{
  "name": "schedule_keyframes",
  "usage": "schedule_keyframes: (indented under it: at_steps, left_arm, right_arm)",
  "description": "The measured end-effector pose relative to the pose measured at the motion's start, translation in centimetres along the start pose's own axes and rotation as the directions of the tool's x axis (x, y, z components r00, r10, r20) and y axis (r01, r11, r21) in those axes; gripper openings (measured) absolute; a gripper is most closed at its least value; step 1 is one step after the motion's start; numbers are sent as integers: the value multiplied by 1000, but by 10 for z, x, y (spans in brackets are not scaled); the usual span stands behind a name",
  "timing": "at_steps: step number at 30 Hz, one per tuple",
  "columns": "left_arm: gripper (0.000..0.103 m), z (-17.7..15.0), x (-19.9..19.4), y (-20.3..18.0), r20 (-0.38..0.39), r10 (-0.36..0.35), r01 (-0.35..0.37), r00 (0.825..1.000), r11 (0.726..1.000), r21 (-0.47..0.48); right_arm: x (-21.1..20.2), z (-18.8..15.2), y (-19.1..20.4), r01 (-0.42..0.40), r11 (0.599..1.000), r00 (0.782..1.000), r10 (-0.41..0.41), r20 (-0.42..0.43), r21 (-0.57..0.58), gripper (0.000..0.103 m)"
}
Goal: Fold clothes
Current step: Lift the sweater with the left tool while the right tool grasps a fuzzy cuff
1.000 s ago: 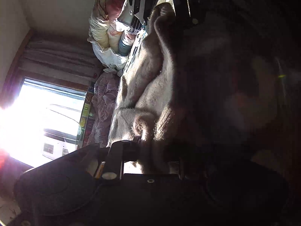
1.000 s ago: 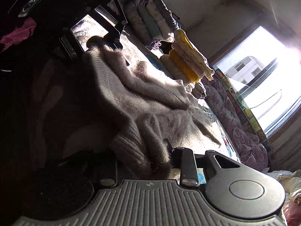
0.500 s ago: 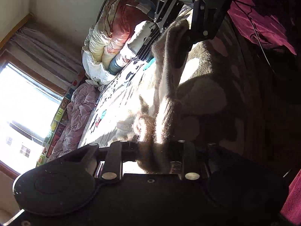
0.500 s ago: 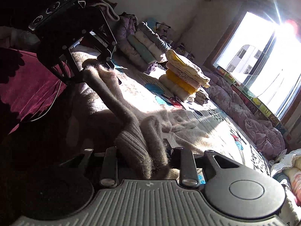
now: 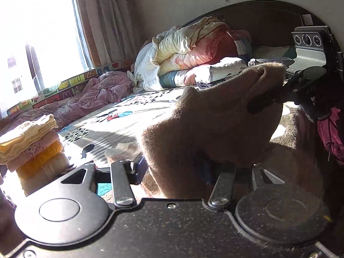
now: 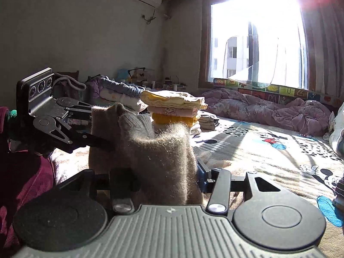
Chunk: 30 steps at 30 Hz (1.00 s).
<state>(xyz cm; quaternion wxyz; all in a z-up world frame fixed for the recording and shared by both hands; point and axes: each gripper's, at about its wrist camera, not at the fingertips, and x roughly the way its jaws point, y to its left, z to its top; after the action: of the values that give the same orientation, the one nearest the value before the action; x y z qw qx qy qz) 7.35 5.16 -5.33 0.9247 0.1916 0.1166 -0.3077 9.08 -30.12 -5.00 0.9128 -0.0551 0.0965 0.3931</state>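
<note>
Fuzzy tan knit fills the lower centre of both views: the left gripper (image 5: pixel 178 167) and right gripper (image 6: pixel 163 178) are each clamped on the sweater (image 5: pixel 215 124), held up above the bed (image 6: pixel 268 150). Its long edge runs gripper to gripper (both equally near). Only the right view shows the folded stack (image 6: pixel 174 109) mid-frame; only the left, the rolled quilts (image 5: pixel 193 47) at upper centre.
</note>
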Motion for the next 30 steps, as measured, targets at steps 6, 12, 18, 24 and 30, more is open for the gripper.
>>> schedule_keyframes:
  at_steps: [6,12,18,24,30]
  left_arm:
    - [21,-2,-4,21,55,-111,117,992,984,-131]
    - [19,5,17,60,141,-92,126,986,957,-261]
    - [16,14,71,110,132,-22,66,991,938,-340]
    - [15,-4,134,151,92,29,15,995,895,-445]
    - [15,-20,181,174,-12,-1,-5,1000,860,-510]
  right_arm:
    - [-2,-5,-24,-147,982,989,150,-15,120,29]
    - [20,12,-67,-170,952,984,149,102,254,27]
    - [84,29,-121,-119,942,991,94,93,314,25]
    - [164,18,-185,-68,883,998,67,19,465,24]
    - [212,-5,-223,-29,809,994,86,-69,587,24]
